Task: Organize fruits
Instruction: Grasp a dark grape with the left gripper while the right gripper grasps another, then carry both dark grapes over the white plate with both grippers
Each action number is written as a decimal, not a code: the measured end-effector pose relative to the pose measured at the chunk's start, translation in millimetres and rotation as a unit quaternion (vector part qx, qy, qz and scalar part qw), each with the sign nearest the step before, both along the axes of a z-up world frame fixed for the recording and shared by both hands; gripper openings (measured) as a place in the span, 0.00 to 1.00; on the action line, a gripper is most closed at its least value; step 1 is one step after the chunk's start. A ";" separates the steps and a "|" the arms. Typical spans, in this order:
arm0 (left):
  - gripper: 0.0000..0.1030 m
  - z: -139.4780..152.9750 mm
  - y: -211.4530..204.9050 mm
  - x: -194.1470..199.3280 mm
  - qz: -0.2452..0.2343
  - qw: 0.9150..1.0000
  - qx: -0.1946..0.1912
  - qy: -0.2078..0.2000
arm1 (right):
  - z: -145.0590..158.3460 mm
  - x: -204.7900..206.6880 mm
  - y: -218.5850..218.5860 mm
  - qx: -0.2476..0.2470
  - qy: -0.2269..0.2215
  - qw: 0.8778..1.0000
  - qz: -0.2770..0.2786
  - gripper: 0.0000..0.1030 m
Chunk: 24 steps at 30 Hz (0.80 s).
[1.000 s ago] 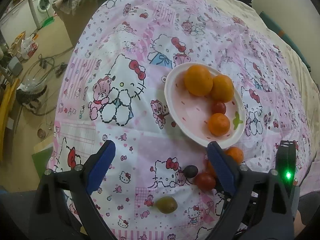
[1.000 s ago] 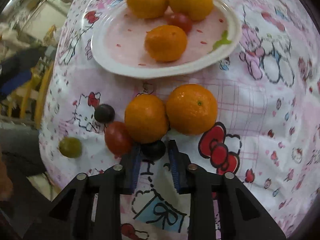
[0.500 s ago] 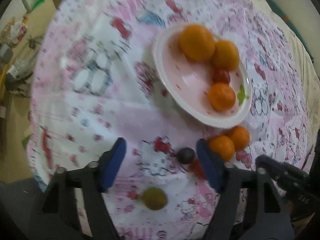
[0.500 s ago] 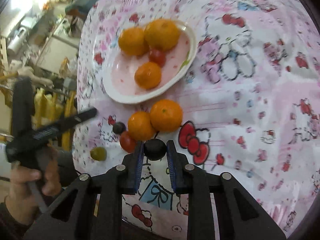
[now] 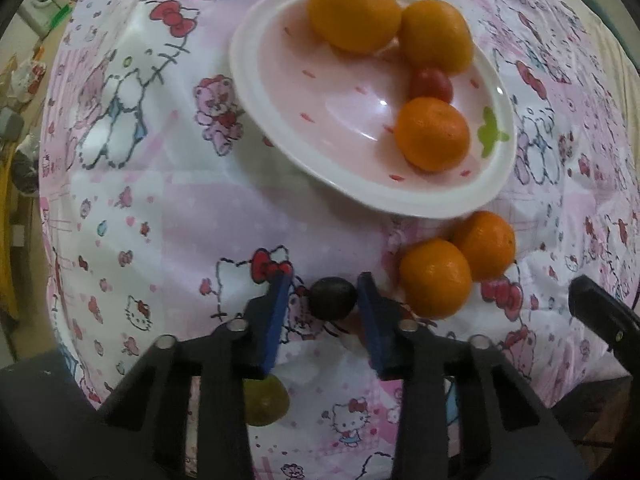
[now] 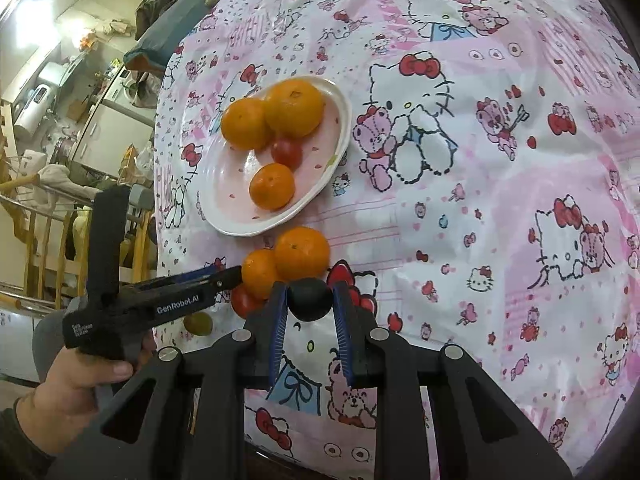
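Note:
A pink plate (image 5: 280, 92) (image 6: 224, 184) holds three oranges (image 5: 432, 134) and a small red tomato (image 5: 431, 84). Two oranges (image 5: 436, 276) (image 6: 302, 254) and a red tomato (image 6: 242, 302) lie on the cloth in front of it. My left gripper (image 5: 325, 300) has its jaws around a dark grape (image 5: 334, 298) on the cloth, with a small gap on the left side. My right gripper (image 6: 310, 300) is shut on another dark grape (image 6: 311, 299) and holds it above the cloth. A green grape (image 5: 266, 400) (image 6: 198, 323) lies under the left gripper.
The Hello Kitty cloth (image 6: 500, 200) covers the table, whose edge drops off at the left. The left gripper and the hand holding it show in the right wrist view (image 6: 120, 312). Part of the right gripper shows in the left wrist view (image 5: 604, 316). Household clutter (image 6: 60, 120) stands beyond the table.
My left gripper has moved down to the dark grape and narrowed around it. My right gripper has lifted its dark grape off the cloth and risen.

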State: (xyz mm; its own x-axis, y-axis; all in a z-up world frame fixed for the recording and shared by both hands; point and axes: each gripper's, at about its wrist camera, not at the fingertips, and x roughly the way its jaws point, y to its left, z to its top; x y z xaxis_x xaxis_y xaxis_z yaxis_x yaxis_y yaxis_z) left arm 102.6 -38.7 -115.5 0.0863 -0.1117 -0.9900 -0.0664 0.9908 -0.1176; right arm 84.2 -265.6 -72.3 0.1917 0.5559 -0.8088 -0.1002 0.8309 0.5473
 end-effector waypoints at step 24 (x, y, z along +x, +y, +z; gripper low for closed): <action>0.19 84.9 46.3 5.6 0.017 0.993 -0.025 -0.116 | 20.3 7.2 -6.5 -0.002 -0.025 1.000 -0.014 0.24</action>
